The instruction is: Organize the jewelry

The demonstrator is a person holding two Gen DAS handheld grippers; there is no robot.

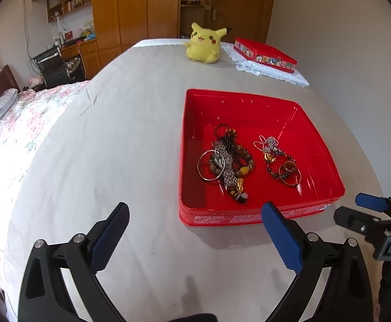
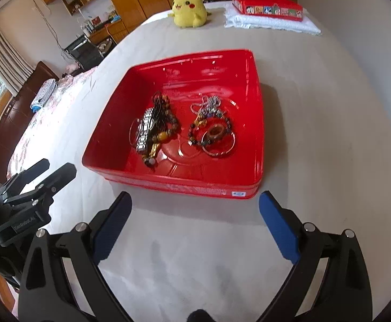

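Observation:
An open red tin box (image 1: pixel 192 134) (image 2: pixel 107 145) lies on the pale sheet. Two heaps of jewelry rest in it. The left heap has a metal watch (image 1: pixel 226 163) (image 2: pixel 144 131), a thin silver bangle (image 1: pixel 208 165) and dark bead strands. The right heap (image 1: pixel 281 161) (image 2: pixel 214 126) has chains, a bead bracelet, a brown ring and a bangle. My left gripper (image 1: pixel 195 209) stands open just short of the box's near left corner, holding nothing. My right gripper (image 2: pixel 195 196) is open in front of the box's near wall, also holding nothing.
A yellow plush toy (image 1: pixel 204 44) (image 2: pixel 188 9) sits at the far edge. Beside it a red lid with cartoon pictures (image 1: pixel 265 53) (image 2: pixel 267 6) lies on a white lace cloth (image 1: pixel 275 73). A flowered bedcover (image 1: pixel 21 134) runs along the left.

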